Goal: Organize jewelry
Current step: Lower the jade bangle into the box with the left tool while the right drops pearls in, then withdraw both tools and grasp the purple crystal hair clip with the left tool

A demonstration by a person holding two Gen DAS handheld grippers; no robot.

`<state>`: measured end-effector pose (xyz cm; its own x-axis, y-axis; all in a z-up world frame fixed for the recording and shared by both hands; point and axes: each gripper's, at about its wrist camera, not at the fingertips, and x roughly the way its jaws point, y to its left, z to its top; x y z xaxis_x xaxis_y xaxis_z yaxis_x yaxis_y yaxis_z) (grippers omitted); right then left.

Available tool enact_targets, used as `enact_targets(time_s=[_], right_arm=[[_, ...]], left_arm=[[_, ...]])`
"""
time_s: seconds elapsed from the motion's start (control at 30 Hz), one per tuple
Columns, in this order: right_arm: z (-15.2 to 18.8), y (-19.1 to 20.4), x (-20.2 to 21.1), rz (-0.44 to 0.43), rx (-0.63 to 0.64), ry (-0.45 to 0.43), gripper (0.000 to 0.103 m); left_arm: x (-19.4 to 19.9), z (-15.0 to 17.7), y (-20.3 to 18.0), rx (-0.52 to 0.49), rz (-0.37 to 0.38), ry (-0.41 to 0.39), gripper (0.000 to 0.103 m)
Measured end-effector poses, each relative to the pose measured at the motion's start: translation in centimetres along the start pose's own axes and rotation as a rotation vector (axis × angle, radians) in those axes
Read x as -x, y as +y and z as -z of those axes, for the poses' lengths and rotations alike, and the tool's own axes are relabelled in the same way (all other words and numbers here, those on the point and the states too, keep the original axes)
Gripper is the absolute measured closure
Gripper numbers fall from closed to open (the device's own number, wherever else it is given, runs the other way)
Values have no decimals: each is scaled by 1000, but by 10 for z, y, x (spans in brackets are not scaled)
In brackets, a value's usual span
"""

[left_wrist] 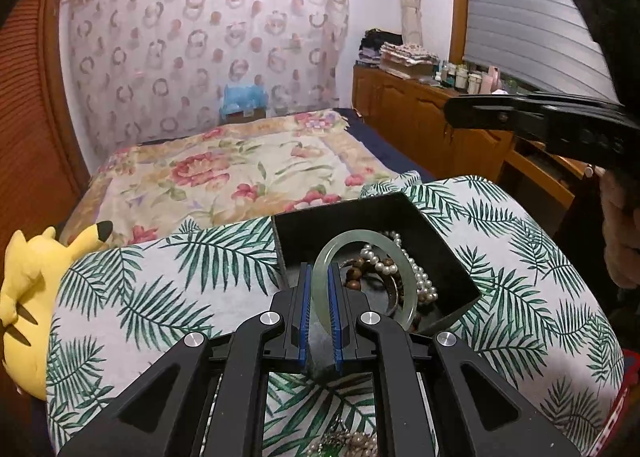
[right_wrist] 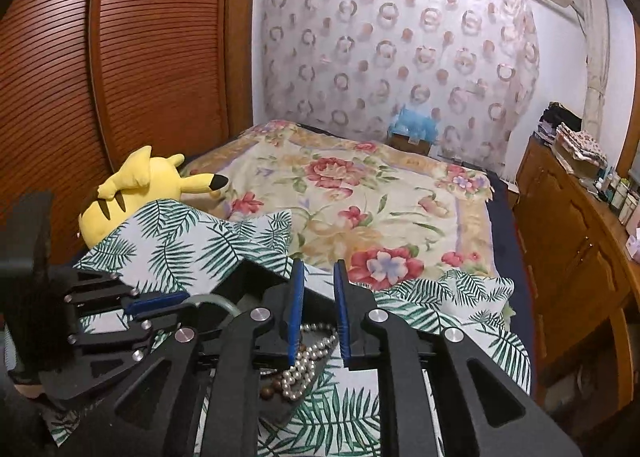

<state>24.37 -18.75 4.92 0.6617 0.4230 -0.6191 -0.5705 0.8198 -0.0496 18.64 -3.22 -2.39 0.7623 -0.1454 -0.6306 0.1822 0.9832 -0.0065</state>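
My left gripper (left_wrist: 319, 277) is shut on a pale green jade bangle (left_wrist: 362, 241) and holds it upright over the near corner of a black open box (left_wrist: 448, 253). The box sits on a palm-leaf pillow (left_wrist: 168, 281) and holds a pearl necklace (left_wrist: 420, 277) and brown wooden beads (left_wrist: 354, 277). More pearl jewelry (left_wrist: 348, 443) lies on the pillow below the left gripper. My right gripper (right_wrist: 319, 277) is open and empty above the box, with the pearls (right_wrist: 308, 361) showing between its fingers. The left gripper (right_wrist: 160, 307) and the bangle (right_wrist: 216, 303) show at the left of the right wrist view.
A yellow plush toy (left_wrist: 24, 297) lies left of the pillow. A floral bedspread (right_wrist: 360, 193) covers the bed beyond. A wooden dresser (right_wrist: 576, 241) with bottles stands on the right. A louvred wooden wardrobe (right_wrist: 120, 57) is on the left.
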Motion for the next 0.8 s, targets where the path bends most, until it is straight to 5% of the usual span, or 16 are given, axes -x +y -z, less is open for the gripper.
enact_targets(time_s=[0.27, 0.43, 0.8], right_arm=[[25, -1, 8, -25, -4, -1, 86], [48, 6, 22, -67, -28, -19, 86], [102, 39, 63, -117, -34, -61, 86]], left_arm=[[-13, 0, -8, -26, 12, 32, 92], [5, 1, -8, -13, 43, 16, 70], [59, 24, -12, -59, 36, -35, 56]])
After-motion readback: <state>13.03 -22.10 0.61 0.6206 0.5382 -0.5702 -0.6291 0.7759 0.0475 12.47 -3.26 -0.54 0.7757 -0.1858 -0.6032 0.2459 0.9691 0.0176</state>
